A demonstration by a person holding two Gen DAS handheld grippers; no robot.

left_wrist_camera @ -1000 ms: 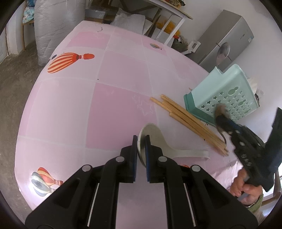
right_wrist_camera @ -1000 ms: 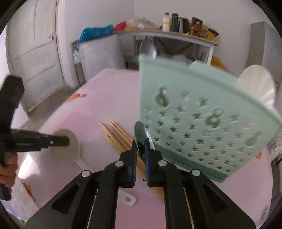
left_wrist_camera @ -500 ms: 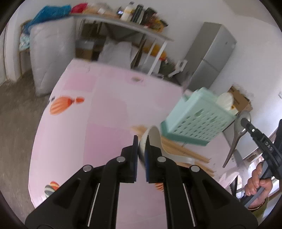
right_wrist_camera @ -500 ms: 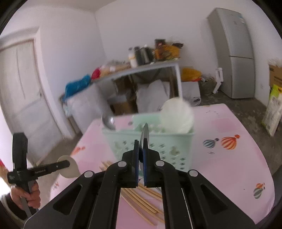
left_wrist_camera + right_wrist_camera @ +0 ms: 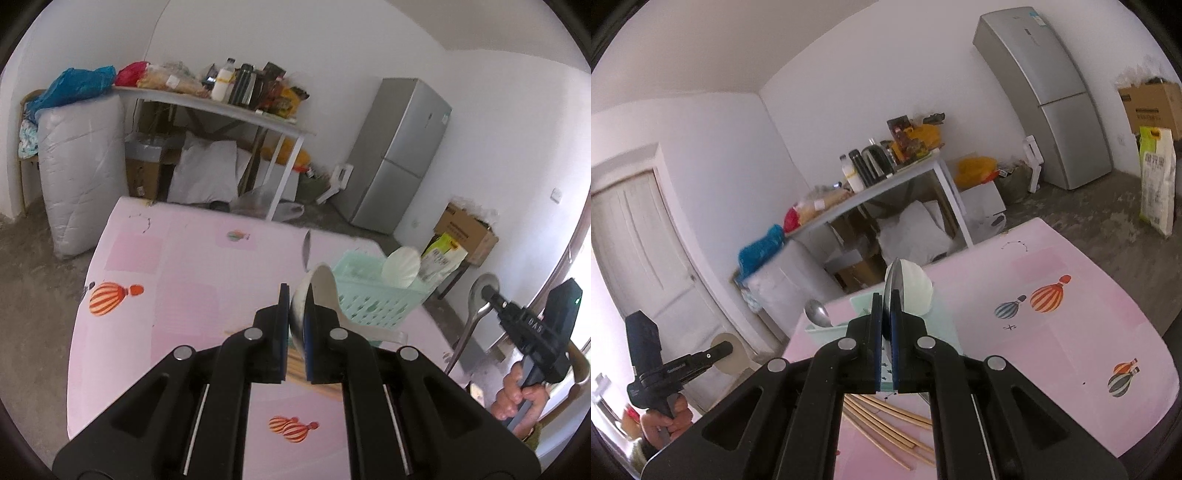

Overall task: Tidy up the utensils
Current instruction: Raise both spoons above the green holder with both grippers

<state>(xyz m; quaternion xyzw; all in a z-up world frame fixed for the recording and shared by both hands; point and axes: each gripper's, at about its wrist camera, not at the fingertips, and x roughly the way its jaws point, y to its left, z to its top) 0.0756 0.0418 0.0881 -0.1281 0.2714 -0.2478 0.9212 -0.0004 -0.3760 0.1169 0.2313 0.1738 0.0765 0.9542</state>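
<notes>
The left gripper (image 5: 295, 314) was clenched on the bowl of a white ceramic soup spoon (image 5: 319, 291), held up above the pink tablecloth (image 5: 177, 295). Farther right stood the mint plastic basket (image 5: 373, 306), a white ladle (image 5: 400, 267) upright inside it. The right gripper (image 5: 885, 321) pinched a metal spoon (image 5: 476, 302) by its bowl, above the wooden chopsticks (image 5: 886, 428).

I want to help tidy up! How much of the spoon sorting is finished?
Done: a white ladle and a metal spoon already stand in the green basket. In hand: the left hand-held gripper holds a white spoon; the right hand-held gripper holds a metal spoon. Left: the chopsticks on the table.
</notes>
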